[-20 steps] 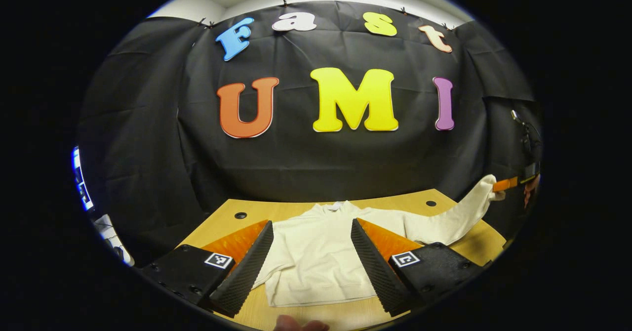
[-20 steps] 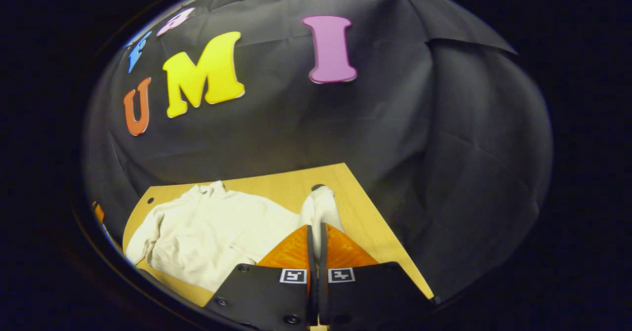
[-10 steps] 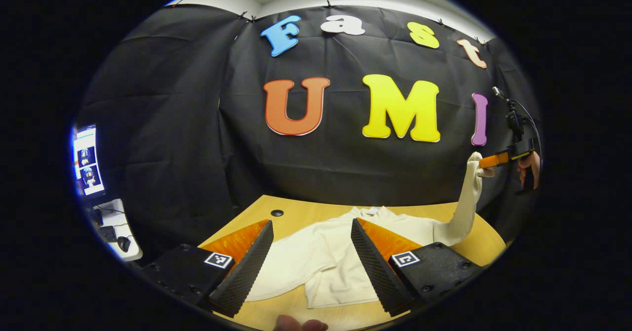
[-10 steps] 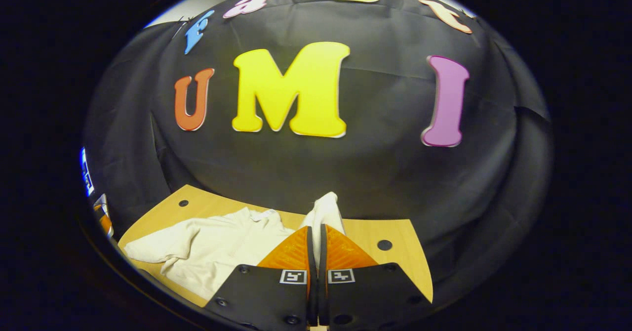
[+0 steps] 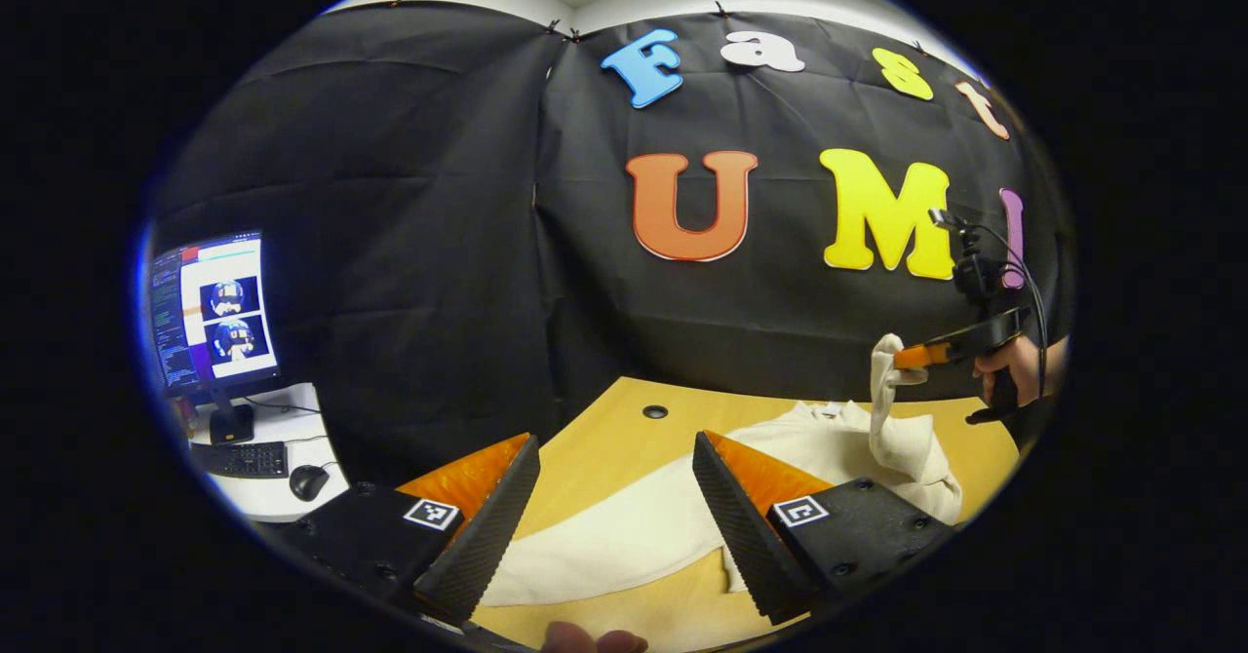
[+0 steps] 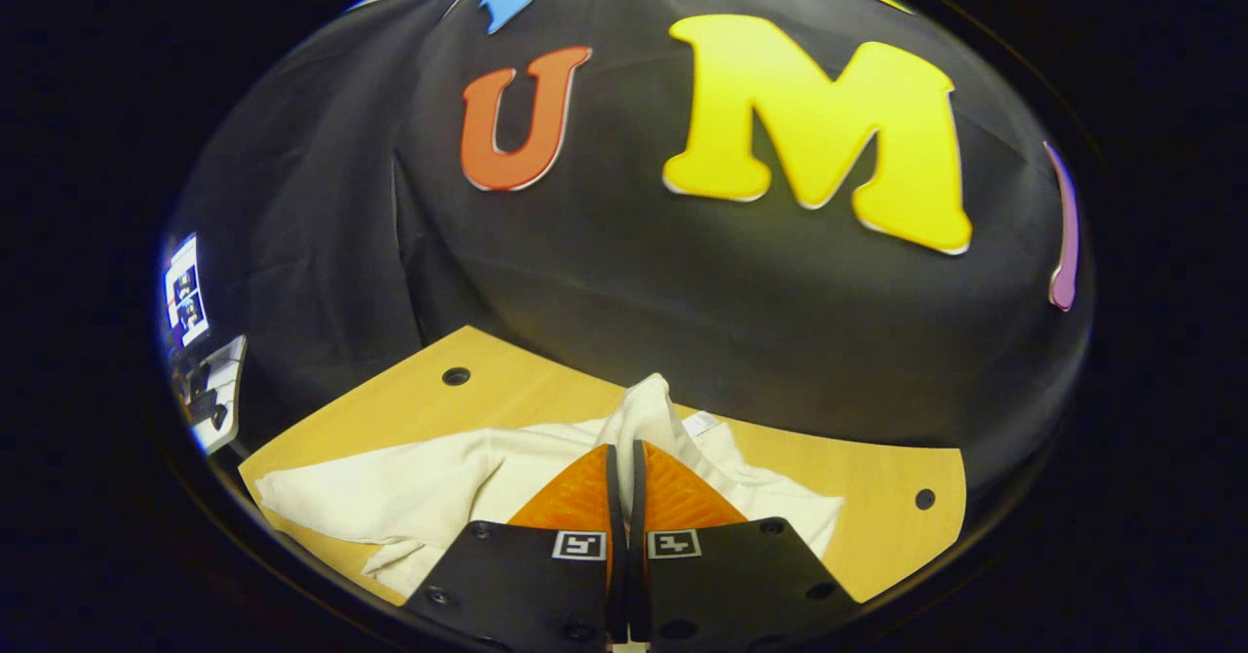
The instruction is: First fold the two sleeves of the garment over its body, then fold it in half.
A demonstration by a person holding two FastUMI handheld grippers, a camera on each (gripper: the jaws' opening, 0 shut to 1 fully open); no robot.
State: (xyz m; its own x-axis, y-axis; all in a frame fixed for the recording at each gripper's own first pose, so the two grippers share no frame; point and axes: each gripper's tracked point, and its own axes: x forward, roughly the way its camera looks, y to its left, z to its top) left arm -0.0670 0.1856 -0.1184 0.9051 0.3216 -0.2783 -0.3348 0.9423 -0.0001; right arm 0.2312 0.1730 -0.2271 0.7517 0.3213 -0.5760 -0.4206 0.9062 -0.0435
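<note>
Right gripper [image 6: 624, 458] has carried the sleeve cuff [image 6: 645, 402] up off the table [image 6: 877, 497] and inward toward the body of the garment [image 6: 429, 492]; a second ago that sleeve stretched out sideways off the table edge, now it hangs bunched above the chest area, seen from the left gripper view as a folded drape under the far gripper [image 5: 912, 356] and the hand [image 5: 1014, 372] holding it. Both of its fingers are clamped together on the cuff, cloth poking out past the tips. Left gripper [image 5: 616, 497] has swung left in the same stretch, so the monitor [image 5: 210, 312] and keyboard [image 5: 239, 458] beside the booth now show; its fingers stand wide apart with nothing between them, hovering over the near edge of the table above the other sleeve [image 5: 604, 541]. My read: first sleeve fold is mid-way, cuff not yet laid down on the body; second sleeve untouched, half-fold not started. Garment is cream, long-sleeved, soft knit-looking, lying front or back up (cannot tell), collar toward the booth wall with a small tag [image 6: 698, 425] visible at the neck. Body is rumpled near the lifted sleeve; the other sleeve lies flat, extended across the table toward the left side.
</note>
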